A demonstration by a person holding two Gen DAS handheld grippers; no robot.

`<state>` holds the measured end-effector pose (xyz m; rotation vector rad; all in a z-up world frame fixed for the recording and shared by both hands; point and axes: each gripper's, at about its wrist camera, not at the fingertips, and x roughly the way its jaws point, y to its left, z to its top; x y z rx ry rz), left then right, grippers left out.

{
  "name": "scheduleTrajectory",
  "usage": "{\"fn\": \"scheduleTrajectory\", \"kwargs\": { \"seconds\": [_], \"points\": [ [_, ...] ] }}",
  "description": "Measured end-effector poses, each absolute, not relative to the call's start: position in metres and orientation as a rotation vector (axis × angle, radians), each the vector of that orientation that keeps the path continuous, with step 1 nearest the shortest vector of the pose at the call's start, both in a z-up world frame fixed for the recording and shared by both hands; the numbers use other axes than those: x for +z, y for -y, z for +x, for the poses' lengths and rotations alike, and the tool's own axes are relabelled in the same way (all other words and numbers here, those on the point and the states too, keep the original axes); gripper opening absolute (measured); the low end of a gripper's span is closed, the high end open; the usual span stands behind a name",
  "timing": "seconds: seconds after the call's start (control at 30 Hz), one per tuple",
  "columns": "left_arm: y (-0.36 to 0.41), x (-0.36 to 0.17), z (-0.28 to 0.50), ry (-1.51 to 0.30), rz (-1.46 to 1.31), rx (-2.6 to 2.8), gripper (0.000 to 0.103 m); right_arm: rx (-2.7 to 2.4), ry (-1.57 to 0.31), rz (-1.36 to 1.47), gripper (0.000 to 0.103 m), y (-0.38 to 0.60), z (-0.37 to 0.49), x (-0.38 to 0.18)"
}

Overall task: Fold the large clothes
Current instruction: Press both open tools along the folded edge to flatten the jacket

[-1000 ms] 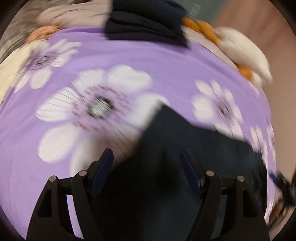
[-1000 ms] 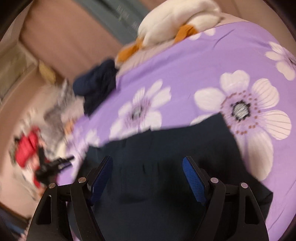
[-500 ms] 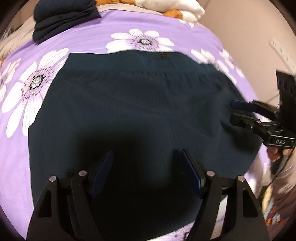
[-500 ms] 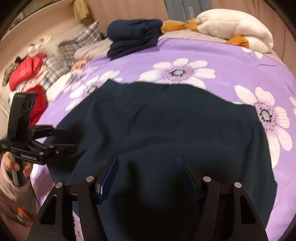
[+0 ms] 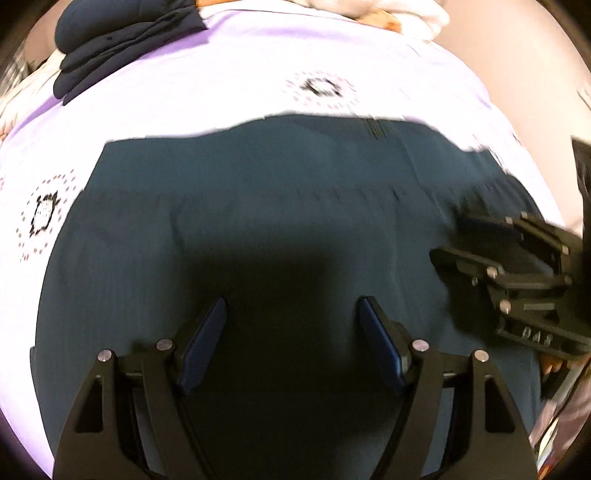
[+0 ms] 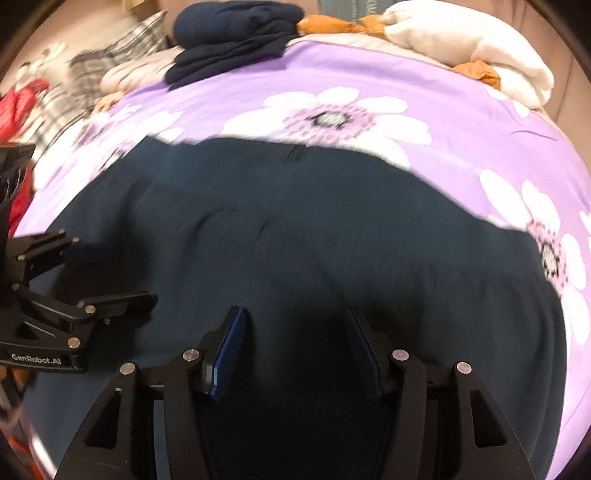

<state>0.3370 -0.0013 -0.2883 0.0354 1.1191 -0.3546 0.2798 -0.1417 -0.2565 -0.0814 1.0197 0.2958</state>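
Now both open, empty hand-held grippers, left [image 5: 291, 314] and right [image 6: 291, 325], hover over the flat dark garment [image 5: 258, 206] on the bed [image 6: 480, 122]; next, likely pinch its near edge.

Bare purple bedspread [image 6: 461, 122] beyond garment [image 6: 295, 229]; folded navy stack [image 6: 232, 33], white plush [image 6: 472, 44] block far edge.

garment [image 5: 258, 206]: dark teal cloth, matt, finely ribbed
bedsheet [image 6: 461, 122]: smooth purple printed cloth
left gripper [image 5: 291, 328]: matt black plastic, blue rubbery pads, metal pins
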Motion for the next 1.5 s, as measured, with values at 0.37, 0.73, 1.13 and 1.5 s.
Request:
{"fn": "scheduleTrajectory", "kwargs": {
  "seconds": [0.37,0.73,1.13,1.5],
  "points": [
    [0.004,-0.282,0.408,-1.055,-0.048,-0.249,0.078,0.263,-0.968,0.014,0.058,0.146,0.33,-0.249],
    [-0.066,-0.227,0.347,-0.984,-0.142,-0.184,0.077,0.214,-0.9,0.172,0.058,0.183,0.29,-0.209],
    [-0.1,-0.234,0.22,-0.96,-0.082,-0.205,0.077,0.155,-0.875,0.108,0.058,0.207,0.184,-0.199],
    [-0.124,-0.267,0.175,-0.967,-0.115,-0.128,0.076,0.033,-0.887,0.035,0.058,0.223,0.119,-0.221]
  ]
}}
